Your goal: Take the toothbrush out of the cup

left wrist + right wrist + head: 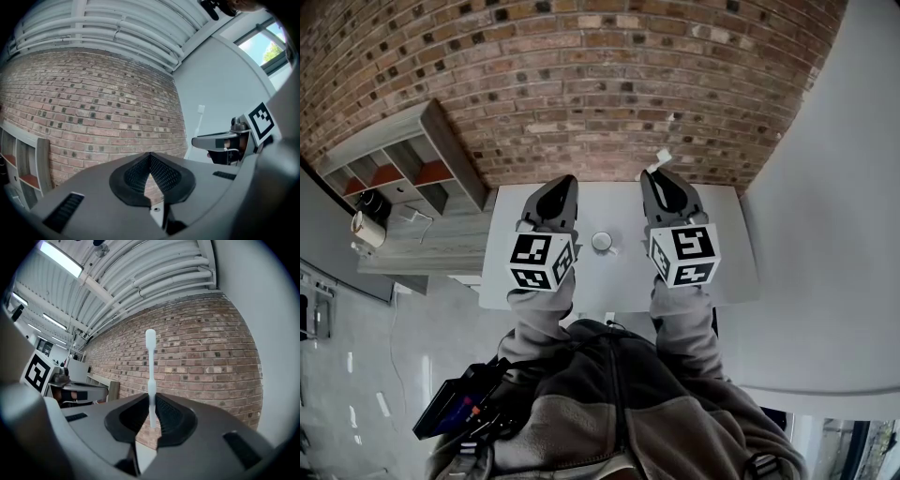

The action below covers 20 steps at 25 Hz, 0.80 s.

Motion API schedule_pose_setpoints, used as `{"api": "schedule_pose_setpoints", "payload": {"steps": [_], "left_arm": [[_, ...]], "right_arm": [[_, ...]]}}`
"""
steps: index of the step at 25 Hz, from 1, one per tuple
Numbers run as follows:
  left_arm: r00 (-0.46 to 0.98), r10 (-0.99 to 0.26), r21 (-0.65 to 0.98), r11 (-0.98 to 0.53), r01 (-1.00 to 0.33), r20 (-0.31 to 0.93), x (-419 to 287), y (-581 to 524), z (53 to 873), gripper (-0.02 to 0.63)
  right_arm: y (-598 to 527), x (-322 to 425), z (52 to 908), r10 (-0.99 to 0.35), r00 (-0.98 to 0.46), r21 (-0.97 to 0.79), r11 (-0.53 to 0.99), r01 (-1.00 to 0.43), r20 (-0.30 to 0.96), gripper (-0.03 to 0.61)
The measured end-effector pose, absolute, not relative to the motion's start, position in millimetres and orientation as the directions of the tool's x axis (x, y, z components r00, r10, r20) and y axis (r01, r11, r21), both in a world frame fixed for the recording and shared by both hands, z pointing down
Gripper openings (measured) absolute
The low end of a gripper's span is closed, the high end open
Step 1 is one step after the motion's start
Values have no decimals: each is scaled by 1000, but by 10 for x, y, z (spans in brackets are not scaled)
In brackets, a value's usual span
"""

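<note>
The right gripper (151,404) is clamped on the slim white plastic toothbrush (150,373), which rises upright from between its black pads at centre frame in the right gripper view, against the red brick wall (211,357). In the head view the toothbrush (657,161) projects past the right gripper (667,192) just above centre frame. It is well clear of the small round white cup (602,242), which stands at frame centre on the pale grey table (727,267). The left gripper (150,161) has its jaws together with nothing between them and hangs left of the cup in the head view (553,202).

The extraction appears essentially complete. To finish well:
- Hold the clamp firm; the handle is thin and may pivot.
- Carry the toothbrush sideways, away from the cup rim.
- Lower it to bare table before releasing.
</note>
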<state>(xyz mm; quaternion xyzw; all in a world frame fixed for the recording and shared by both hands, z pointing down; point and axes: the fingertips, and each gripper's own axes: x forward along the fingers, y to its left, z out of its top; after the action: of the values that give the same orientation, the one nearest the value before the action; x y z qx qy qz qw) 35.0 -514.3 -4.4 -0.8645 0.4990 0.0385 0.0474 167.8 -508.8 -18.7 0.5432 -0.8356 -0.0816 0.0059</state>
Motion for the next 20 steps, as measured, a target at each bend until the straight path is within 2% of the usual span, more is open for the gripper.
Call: {"api": "schedule_pose_setpoints", "payload": {"steps": [20], "left_arm": [[515, -855, -39, -513, -857, -58, 436, -5072, 153, 5]], "right_arm": [[-4976, 1648, -45, -902, -426, 118, 417, -901, -68, 46]]}}
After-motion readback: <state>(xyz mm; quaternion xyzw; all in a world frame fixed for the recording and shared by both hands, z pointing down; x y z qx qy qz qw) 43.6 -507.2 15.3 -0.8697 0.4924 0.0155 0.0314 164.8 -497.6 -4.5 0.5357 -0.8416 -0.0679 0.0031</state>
